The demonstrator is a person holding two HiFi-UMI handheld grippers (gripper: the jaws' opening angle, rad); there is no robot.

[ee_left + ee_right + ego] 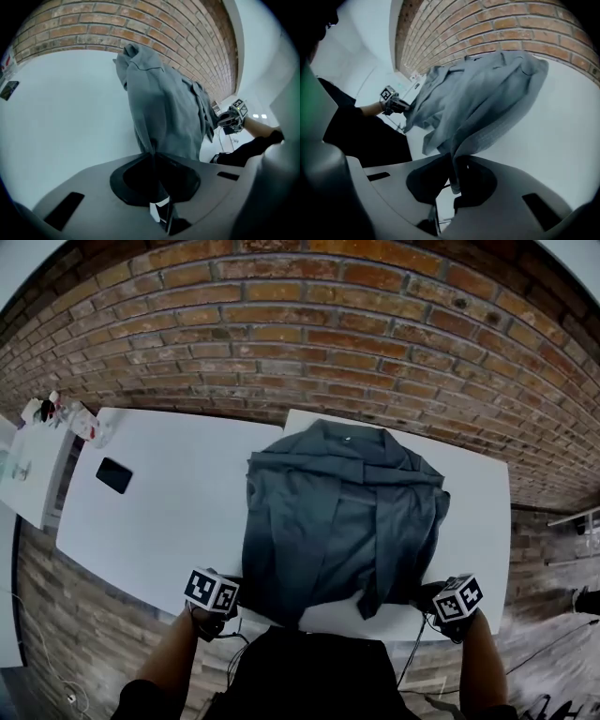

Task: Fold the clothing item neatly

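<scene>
Head view: two white tabletops stand side by side against a brick wall (309,324), the left tabletop (178,512) holding one flat black object (113,474). A smaller white table (33,474) with small clutter stands at the far left. One grey shirt (342,512) lies crumpled on the right tabletop (473,521), collar toward the wall and hem at the near edge. There are two grippers: the left gripper (232,596) is at the hem's left corner and the right gripper (431,599) at its right corner.

Left gripper view: the jaws are pressed together, pinching a fold of the shirt's hem. The cloth rises from them toward the wall, and the right gripper shows beyond it.

Right gripper view: the jaws are likewise closed on grey fabric at the hem. The shirt bunches away over the white top, with the left gripper at its far side.
</scene>
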